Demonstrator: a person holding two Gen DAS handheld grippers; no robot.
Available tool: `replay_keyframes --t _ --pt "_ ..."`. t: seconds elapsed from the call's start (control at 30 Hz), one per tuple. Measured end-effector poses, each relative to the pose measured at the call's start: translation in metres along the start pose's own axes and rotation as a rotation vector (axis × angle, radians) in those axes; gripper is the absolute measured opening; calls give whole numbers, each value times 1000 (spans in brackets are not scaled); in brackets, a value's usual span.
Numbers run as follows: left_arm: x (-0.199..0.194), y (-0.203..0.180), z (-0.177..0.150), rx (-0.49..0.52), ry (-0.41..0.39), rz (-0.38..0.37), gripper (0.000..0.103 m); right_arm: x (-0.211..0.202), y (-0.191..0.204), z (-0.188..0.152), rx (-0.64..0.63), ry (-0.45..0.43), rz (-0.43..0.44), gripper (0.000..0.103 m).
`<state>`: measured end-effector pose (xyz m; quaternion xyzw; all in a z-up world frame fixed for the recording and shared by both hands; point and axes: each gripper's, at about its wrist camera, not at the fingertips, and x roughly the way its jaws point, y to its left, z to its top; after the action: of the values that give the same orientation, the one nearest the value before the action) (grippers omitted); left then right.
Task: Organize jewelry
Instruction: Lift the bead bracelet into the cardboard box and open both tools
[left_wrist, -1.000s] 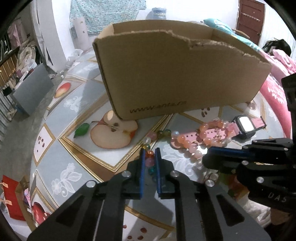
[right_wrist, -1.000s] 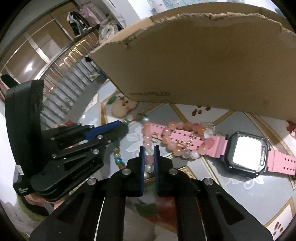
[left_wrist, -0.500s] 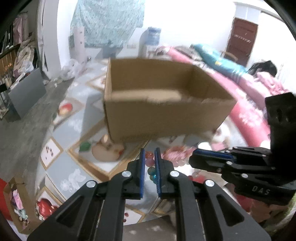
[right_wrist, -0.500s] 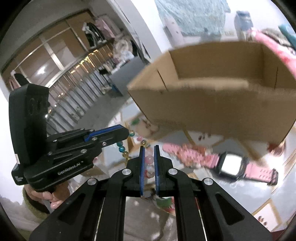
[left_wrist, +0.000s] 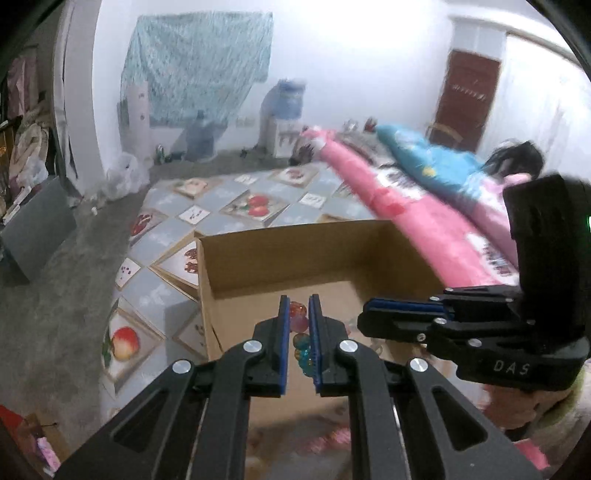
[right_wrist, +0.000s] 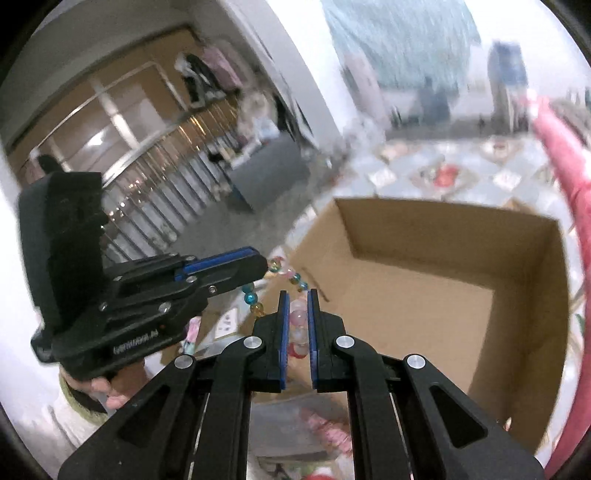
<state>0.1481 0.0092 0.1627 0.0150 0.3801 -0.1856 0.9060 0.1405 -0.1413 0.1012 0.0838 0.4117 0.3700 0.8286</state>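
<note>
two grippers pinch bead strand (right_wrist: 255, 301) | over open box (right_wrist: 524, 332) rim

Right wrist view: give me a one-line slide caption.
Right tongs and left tongs, each shut on the bead strand, hold it beside the open cardboard box.

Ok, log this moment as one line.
left tool: shut on bead string | right tool: shut on same string | string: hangs between both tools | cardboard box: open, ahead of both

fruit-print mat (left_wrist: 236, 206) — open cardboard box (left_wrist: 280, 258) on it
</note>
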Motion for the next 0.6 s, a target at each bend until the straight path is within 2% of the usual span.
replay_keyframes --t 0.13,0.23,0.4,0.6 --pt "53 14 18 -13 108 25 9 48 -36 32 107 132 0 7" --pt "87 19 24 10 172 68 9 78 -54 47 137 179 -38 7" --pt "128 26 28 53 252 155 10 97 -74 56 185 236 -81 11" --pt "132 28 28 61 246 167 11 100 -85 59 211 251 -116 12"
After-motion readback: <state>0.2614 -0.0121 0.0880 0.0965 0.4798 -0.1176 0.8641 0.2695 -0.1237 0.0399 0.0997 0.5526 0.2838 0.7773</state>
